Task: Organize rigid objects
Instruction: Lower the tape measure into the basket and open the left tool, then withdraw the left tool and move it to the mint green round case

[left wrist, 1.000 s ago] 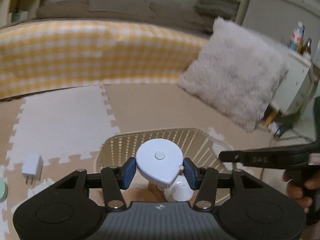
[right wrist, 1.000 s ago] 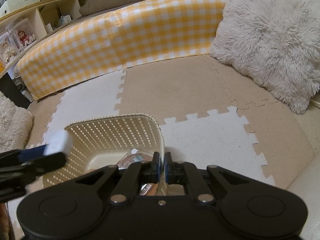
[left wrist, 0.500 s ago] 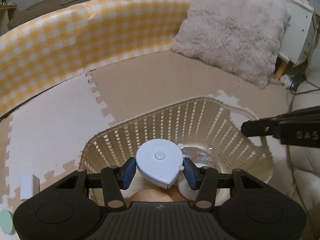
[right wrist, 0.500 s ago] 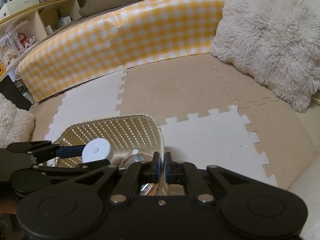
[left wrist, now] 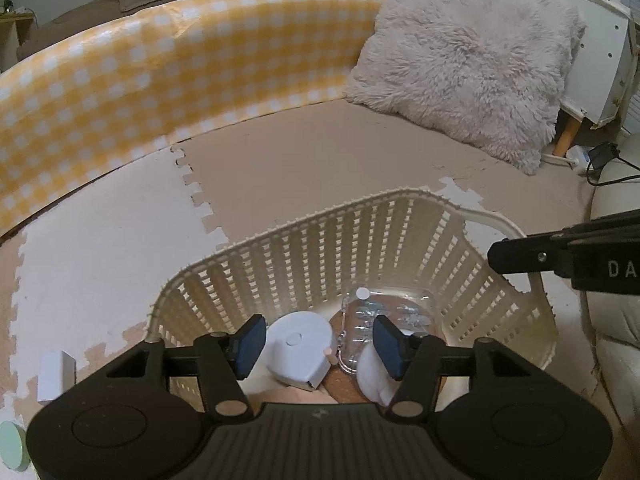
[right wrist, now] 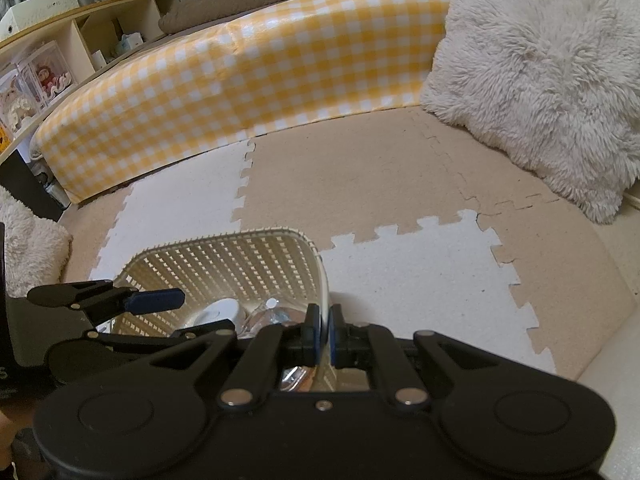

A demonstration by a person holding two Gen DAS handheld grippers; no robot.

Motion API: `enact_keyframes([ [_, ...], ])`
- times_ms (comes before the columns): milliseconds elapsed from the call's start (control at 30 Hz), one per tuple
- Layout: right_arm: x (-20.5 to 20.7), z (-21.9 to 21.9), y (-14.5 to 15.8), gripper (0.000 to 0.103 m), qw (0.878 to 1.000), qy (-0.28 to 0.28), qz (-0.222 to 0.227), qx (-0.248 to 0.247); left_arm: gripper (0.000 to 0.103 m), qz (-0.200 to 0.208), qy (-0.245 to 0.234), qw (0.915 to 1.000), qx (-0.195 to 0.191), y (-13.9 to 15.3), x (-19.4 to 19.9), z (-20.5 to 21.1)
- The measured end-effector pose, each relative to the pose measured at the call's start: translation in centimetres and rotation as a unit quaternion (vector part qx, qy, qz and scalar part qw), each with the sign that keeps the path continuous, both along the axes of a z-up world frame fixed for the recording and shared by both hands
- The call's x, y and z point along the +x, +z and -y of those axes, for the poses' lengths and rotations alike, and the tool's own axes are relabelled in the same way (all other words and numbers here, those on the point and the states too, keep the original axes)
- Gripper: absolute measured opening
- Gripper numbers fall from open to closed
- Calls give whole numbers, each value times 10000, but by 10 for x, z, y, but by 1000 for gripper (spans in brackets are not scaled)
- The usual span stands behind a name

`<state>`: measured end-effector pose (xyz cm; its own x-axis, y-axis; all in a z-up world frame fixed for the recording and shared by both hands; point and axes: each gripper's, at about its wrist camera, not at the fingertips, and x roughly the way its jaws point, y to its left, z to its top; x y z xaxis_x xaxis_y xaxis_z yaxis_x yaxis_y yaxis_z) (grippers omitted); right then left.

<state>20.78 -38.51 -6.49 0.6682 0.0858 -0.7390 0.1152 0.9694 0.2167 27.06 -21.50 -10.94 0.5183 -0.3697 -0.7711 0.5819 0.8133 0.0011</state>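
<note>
Basket (left wrist: 420, 236), cream slatted plastic, fills lower centre; its rim is pinched by the closed right gripper (right wrist: 323, 334). White teardrop tape measure (left wrist: 298, 350) lies inside, released from the just-opening left gripper (left wrist: 320, 346).

Setting: a home living or play room, floor level. Interlocking foam floor mat (right wrist: 400, 184) in beige and white tiles; low padded barrier (right wrist: 248, 80) in yellow-and-white gingham; shaggy cream cushion (left wrist: 468, 56); wooden cubby shelf (right wrist: 60, 52) holding boxed dolls and small boxes. A plug adapter with cable (left wrist: 600, 158) lies by white furniture (left wrist: 600, 60).
</note>
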Motion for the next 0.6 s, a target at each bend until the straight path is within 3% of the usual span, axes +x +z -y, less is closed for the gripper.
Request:
enact_keyframes([
  [133, 0, 0, 0, 5, 10000, -2, 0, 8, 73, -20, 20, 9999, -141, 4, -3, 1],
  [267, 0, 0, 0, 5, 10000, -1, -2, 2, 91, 10, 13, 9997, -238, 10, -10, 3],
  [600, 0, 0, 0, 5, 10000, -3, -1, 9, 101, 117, 327, 9979, -550, 30, -20, -15],
])
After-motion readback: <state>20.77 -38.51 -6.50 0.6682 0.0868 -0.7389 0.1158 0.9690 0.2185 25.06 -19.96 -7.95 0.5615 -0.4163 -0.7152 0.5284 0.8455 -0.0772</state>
